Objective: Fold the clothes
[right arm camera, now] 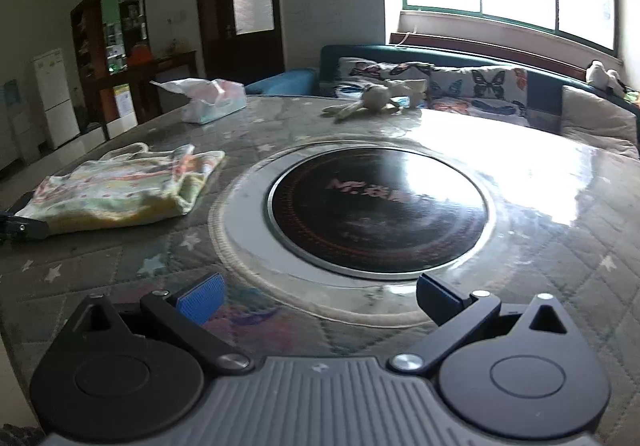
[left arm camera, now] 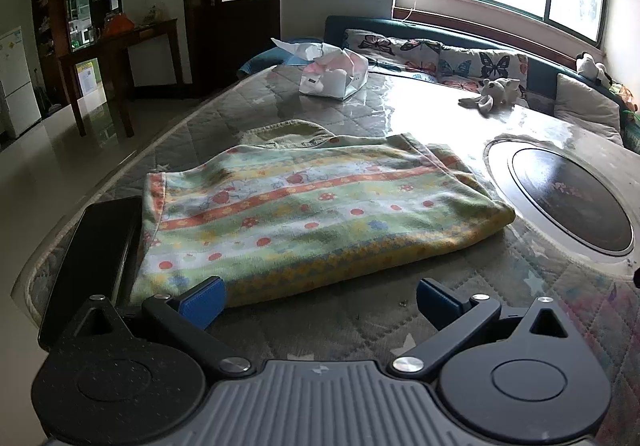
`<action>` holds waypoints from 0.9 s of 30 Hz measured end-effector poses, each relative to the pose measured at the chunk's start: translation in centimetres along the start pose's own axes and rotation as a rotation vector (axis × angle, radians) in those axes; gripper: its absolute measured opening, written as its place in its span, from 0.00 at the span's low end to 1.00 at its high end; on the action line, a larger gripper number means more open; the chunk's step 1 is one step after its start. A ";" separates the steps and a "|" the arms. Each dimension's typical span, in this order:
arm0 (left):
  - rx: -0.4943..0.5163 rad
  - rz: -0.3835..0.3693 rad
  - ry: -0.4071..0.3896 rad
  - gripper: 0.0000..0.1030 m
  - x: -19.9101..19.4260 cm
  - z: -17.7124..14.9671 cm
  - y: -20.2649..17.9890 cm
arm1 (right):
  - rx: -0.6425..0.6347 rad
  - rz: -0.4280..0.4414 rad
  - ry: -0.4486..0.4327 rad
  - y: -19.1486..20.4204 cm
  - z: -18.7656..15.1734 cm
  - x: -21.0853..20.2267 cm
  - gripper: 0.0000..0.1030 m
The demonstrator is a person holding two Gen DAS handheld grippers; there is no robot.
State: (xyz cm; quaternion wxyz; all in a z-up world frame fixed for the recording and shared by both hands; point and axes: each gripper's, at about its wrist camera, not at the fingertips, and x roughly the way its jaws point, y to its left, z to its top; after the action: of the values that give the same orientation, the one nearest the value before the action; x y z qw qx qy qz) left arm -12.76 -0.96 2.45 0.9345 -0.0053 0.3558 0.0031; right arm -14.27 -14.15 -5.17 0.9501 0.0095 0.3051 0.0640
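Jaws on both grippers stand wide and empty. Left gripper sits just beside the near hem of the folded garment, whose long axis runs left to right; right gripper faces the round hob, garment well apart to its left. Garment's far collar edge is indistinct, type unclear.

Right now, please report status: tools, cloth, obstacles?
Left tool open, empty. Right tool open, over cooktop. Patterned cloth lying folded. Phone beside cloth.
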 end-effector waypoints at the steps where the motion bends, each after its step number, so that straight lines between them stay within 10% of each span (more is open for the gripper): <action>1: -0.001 0.001 0.001 1.00 0.0 -0.1 0.1 | -0.006 0.008 0.000 0.3 0.1 0.0 1.00; 27: -0.007 0.033 0.013 1.00 -0.9 -1.2 0.3 | -0.285 0.226 0.033 10.2 2.4 3.3 1.00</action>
State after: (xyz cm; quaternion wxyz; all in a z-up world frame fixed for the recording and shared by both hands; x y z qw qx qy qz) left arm -14.23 -0.66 2.14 0.9319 -0.0027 0.3621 0.0196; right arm -11.40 -3.60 -4.51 0.9234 -0.0921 0.3056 0.2131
